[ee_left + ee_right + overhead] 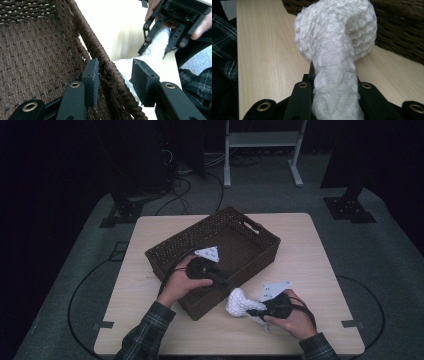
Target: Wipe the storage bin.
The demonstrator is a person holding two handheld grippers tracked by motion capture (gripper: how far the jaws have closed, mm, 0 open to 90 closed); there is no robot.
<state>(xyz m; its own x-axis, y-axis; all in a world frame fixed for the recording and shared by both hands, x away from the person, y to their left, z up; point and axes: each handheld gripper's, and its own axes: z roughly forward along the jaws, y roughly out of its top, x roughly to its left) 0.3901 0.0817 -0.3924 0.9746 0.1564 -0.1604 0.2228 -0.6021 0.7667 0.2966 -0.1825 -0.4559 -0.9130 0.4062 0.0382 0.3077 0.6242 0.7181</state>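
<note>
While my left hand-held gripper straddles the basket rim, I see the white cloth clamped in my right hand-held gripper just beside it, above the tabletop

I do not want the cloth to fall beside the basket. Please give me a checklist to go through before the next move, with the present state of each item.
1. The right gripper holds the white knitted cloth: ok, its jaws are closed on the cloth in the right gripper view.
2. The left gripper steadies the brown woven basket: cannot tell, its jaws straddle the near rim, but contact is unclear.
3. The cloth is over the basket: not ok, it is outside the near wall, above the table.
4. The basket has room inside: ok, its floor looks bare.
5. The cloth is free of the left gripper: cannot tell, it lies close to one jaw.
</note>
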